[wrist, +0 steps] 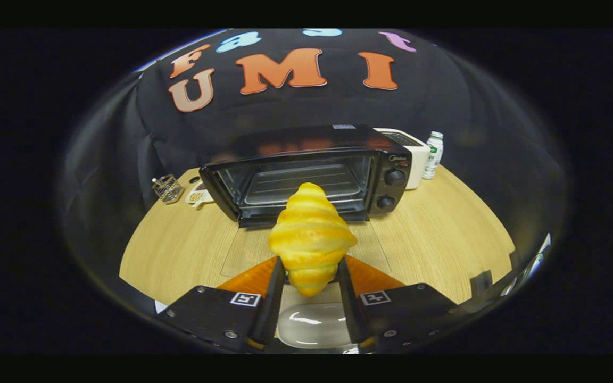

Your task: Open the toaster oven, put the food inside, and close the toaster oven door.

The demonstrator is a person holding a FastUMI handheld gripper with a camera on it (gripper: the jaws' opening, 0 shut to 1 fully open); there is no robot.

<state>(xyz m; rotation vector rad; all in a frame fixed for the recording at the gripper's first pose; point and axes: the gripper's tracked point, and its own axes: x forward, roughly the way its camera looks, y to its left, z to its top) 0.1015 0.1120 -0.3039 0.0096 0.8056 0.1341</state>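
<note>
A yellow croissant (312,234) stands upright between my fingers, held above the wooden table (445,239). My gripper (311,263) is shut on its lower half, and both fingers press its sides. Beyond it sits the black toaster oven (338,141) with two knobs (394,177) on its right side. Its glass door (248,250) is folded down flat toward me, just ahead of the croissant. The cavity is exposed, with a wire rack (296,186) inside. The croissant's tip covers the lower middle of the opening.
A white plate (312,324) lies under the gripper. Behind the oven on its right are a white appliance (418,154) and a small white bottle (433,154). A small wire basket (167,188) and a small dish (197,196) stand left of the oven.
</note>
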